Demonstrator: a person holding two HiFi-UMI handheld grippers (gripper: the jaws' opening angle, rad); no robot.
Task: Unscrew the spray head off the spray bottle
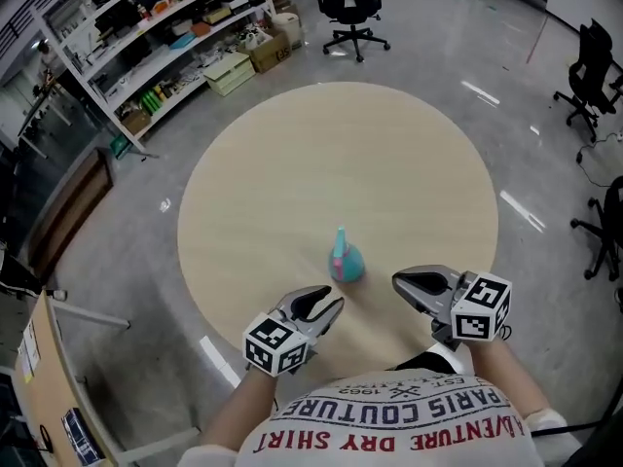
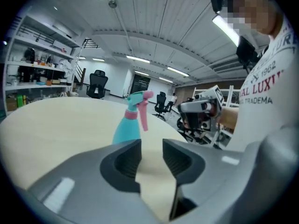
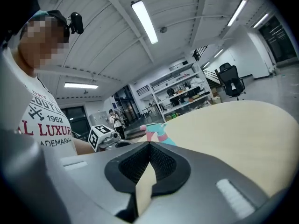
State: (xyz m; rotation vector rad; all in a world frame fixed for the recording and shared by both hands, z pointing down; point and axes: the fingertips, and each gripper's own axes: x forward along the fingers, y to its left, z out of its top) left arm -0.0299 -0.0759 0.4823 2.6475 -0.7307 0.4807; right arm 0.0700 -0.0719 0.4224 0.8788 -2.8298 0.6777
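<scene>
Near the front edge of the surface (image 1: pixel 292 163), the spray bottle (image 1: pixel 345 261) awaited grasping: left gripper (image 1: pixel 331 305) slightly open and empty, right gripper (image 1: pixel 401 282) closed, seemingly empty, needing to open.

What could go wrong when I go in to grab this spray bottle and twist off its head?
1. The spray bottle stands free and tall on the table; a nudge from either tool could topple it.
2. The right tool is shut, so it would push rather than grip.
3. The left tool is only slightly open, likely too narrow for the bottle's body.
</scene>
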